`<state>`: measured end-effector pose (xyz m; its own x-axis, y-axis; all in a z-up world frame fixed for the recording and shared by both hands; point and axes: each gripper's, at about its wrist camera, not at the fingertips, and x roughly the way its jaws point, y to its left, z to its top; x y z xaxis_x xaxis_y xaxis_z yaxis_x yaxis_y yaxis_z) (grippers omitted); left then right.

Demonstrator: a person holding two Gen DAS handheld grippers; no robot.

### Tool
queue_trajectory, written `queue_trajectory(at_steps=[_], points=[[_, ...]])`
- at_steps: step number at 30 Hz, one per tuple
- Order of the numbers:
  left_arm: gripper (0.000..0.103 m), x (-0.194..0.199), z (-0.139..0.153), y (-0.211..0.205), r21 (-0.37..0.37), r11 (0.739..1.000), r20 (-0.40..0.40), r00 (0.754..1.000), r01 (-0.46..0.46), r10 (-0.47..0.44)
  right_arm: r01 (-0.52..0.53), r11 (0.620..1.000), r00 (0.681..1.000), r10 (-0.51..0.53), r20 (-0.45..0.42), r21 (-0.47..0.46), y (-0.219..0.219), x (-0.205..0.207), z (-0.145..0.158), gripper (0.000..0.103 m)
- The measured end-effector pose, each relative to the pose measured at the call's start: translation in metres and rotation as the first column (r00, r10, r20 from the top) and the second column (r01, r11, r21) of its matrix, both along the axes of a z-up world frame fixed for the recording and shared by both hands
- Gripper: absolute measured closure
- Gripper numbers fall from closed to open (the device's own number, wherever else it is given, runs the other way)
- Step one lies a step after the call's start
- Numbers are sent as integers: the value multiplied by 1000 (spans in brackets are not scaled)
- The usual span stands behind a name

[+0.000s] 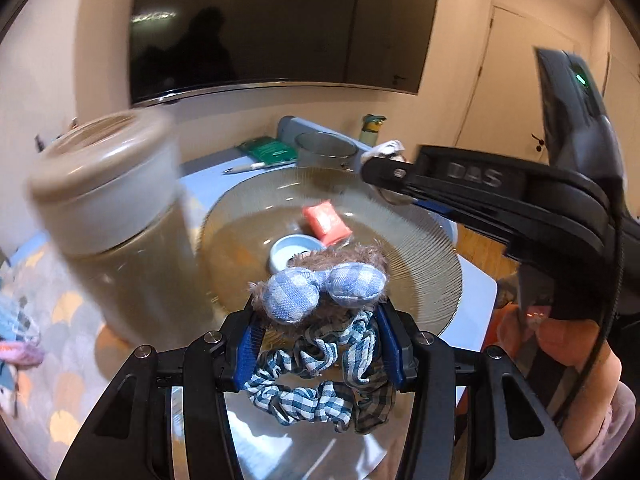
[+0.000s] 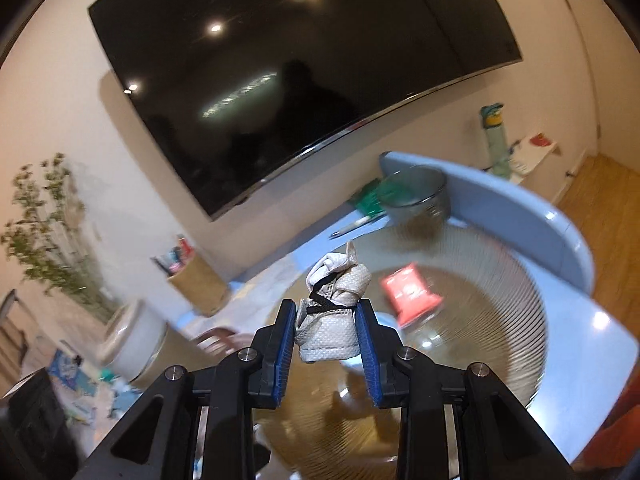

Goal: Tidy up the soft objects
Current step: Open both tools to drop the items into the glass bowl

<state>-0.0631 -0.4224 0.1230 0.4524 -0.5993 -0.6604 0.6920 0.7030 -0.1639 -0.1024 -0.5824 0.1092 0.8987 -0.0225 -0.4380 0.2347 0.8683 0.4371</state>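
Checked scrunchies (image 1: 320, 384) hang nearest the lens, bunched with a small plush toy (image 1: 324, 288) between the blue pads of the left gripper (image 1: 320, 344), whose jaws stand partly closed and pinch the bundle. All of it looks light, limp and squashy, so a grip across the thick middle suits it; the plush toy's two padded checked lobes point forward, away from the camera, and the scrunchies trail down toward it. Below lies a ribbed glass plate (image 1: 432, 256) on the blue tabletop, near its right edge. The right gripper (image 2: 326, 332), narrowly parted, clamps a tiny white fabric shoe (image 2: 332, 312) by its sides, above the plate; its long axis seems to run upward and away, though which end is the toe I cannot tell.
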Motion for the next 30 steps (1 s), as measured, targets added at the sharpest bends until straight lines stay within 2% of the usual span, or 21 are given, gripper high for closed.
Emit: queue_trajectory(at_steps=[3,10,13,14,15,16,17,18,20,26,30], points=[[55,0,0,-15,17,1000,29,1000,-2,1,30,1000,999,-30,-15,9,-14,6,0,73],[53,8,-11,-27,38,999,23,1000,-3,3,58,997,997,-56,-46,42,-38,15,-8,73],[45,13,-18,-32,47,999,-39,999,10,-8,60,997,996,-57,-62,49,-42,18,-14,73],[32,13,-19,-34,47,999,-53,998,21,-19,54,997,996,-50,-68,63,-44,20,-17,70],[25,12,-19,-36,56,998,-48,999,28,-25,49,996,997,-43,-71,77,-46,22,-20,62],[18,10,-20,-38,68,997,-32,999,28,-26,49,994,996,-42,-78,97,-48,24,-24,33],[16,7,-19,-39,80,996,-13,999,30,-29,55,993,995,-46,-84,108,-50,25,-26,5],[15,5,-18,-41,92,995,1,999,35,-36,62,991,995,-53,-80,119,-51,24,-28,0],[15,2,-17,-42,99,994,3,999,48,-49,62,989,997,-55,-56,135,-53,20,-29,0],[15,2,-19,-38,93,995,-21,999,47,-46,96,973,995,-86,-56,210,-61,12,-31,0],[15,-2,-20,-36,103,993,-27,998,56,-53,94,979,994,-84,-66,181,-53,10,-26,0]])
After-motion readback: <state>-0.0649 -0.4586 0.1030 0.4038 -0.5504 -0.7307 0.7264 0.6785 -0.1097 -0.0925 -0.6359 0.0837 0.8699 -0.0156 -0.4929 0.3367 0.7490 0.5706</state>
